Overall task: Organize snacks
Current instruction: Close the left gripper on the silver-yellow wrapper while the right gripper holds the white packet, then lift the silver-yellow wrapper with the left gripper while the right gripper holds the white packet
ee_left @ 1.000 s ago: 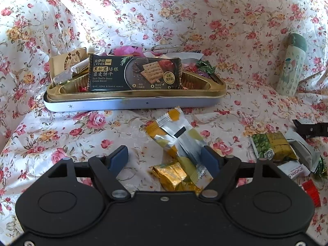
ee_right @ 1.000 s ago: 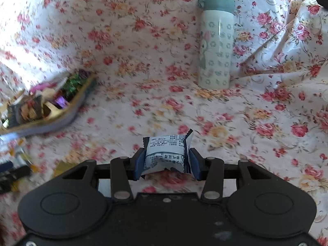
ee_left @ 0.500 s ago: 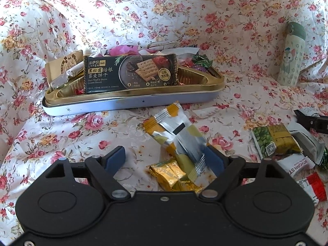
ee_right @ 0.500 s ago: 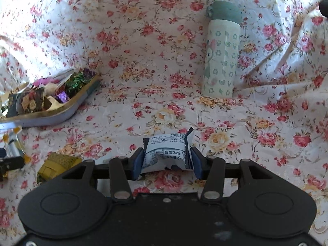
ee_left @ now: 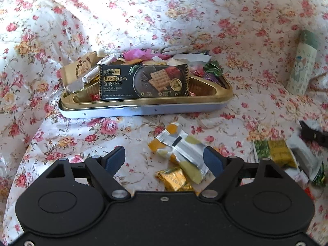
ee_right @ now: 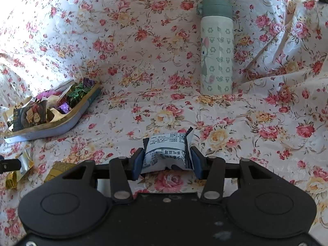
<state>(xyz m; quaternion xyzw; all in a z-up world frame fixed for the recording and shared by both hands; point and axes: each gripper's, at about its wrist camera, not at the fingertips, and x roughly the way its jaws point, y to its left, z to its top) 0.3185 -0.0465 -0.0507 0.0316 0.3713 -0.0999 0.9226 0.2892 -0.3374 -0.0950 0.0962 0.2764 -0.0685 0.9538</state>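
A shallow gold-lined tin [ee_left: 143, 102] holds a black cracker pack [ee_left: 143, 82] and several wrapped sweets. It lies on the flowered cloth, beyond my left gripper [ee_left: 164, 156]. That gripper's jaws are closing, still wide apart. A silver-and-yellow packet [ee_left: 180, 149] lies on the cloth between them, close to the right finger, with no pad pressing on it. A gold sweet [ee_left: 172, 177] sits just below it. In the right wrist view my right gripper [ee_right: 167, 160] is shut on a small white packet [ee_right: 168, 149] with printed text. The tin [ee_right: 61, 121] is far to its left.
A pale bottle with a green cap [ee_right: 217, 47] stands upright at the back, also seen as the bottle [ee_left: 303, 65] at the right. A green-and-yellow packet [ee_left: 274, 151] and other wrappers lie at the right. The cloth rises in folds behind the tin.
The right wrist view has swung so that the tin shows more fully at left; the white packet stays gripped. The left gripper's fingers spread slightly, then eased in, over the same packet.
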